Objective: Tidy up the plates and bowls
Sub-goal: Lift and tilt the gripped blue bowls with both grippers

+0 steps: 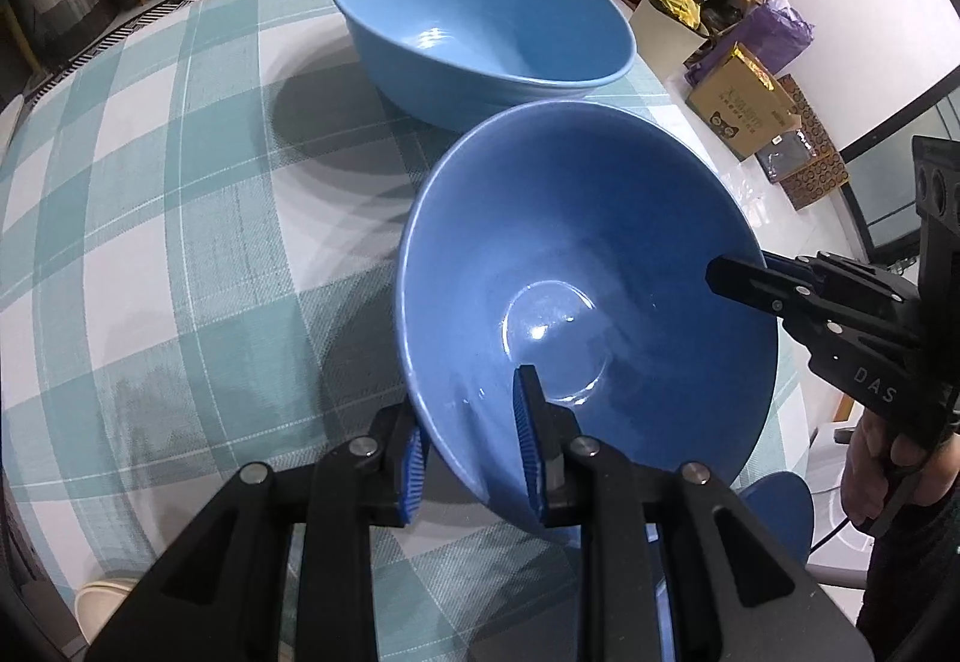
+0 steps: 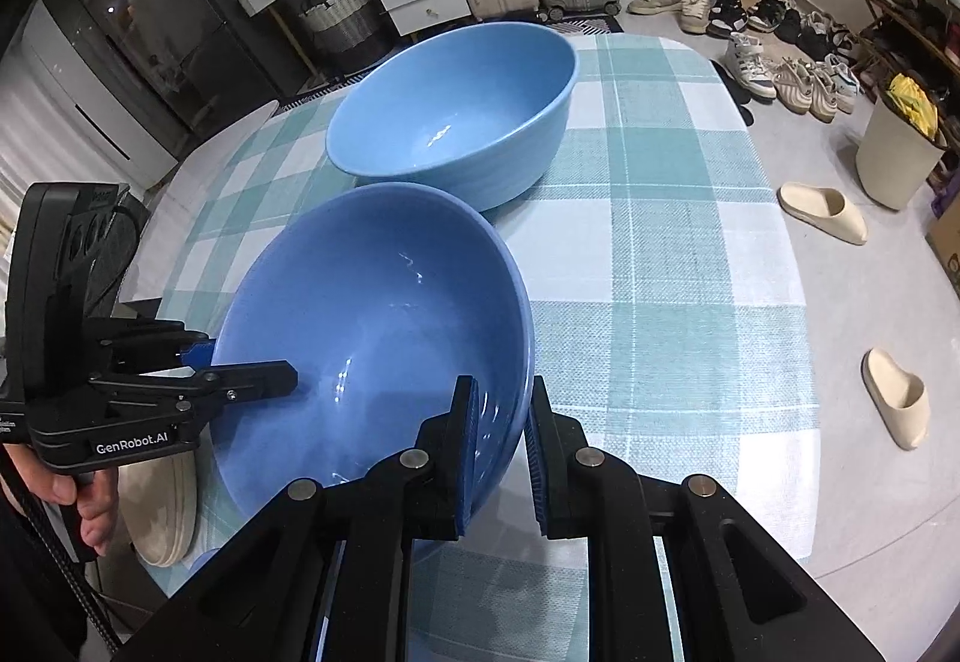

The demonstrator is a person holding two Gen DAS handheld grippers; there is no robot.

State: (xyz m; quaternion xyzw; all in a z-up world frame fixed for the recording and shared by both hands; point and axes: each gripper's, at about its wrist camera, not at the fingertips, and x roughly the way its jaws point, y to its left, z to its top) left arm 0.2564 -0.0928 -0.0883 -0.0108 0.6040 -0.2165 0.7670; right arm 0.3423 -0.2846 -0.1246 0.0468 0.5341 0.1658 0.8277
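Jaws of the left gripper [image 1: 474, 446] and right gripper [image 2: 501, 446] pinch opposite rims of the darker blue ceramic bowl [image 1: 576, 296], tilted just before the larger light-blue bowl [image 1: 480, 26] on the counter [image 1: 150, 218].

Each black plastic hand-held gripper [image 1: 474, 458] is fitted with ribbed blue pads [image 2: 468, 458] and silver pivot screws [image 2: 414, 459] — white "GenRobot.AI" lettering is printed.
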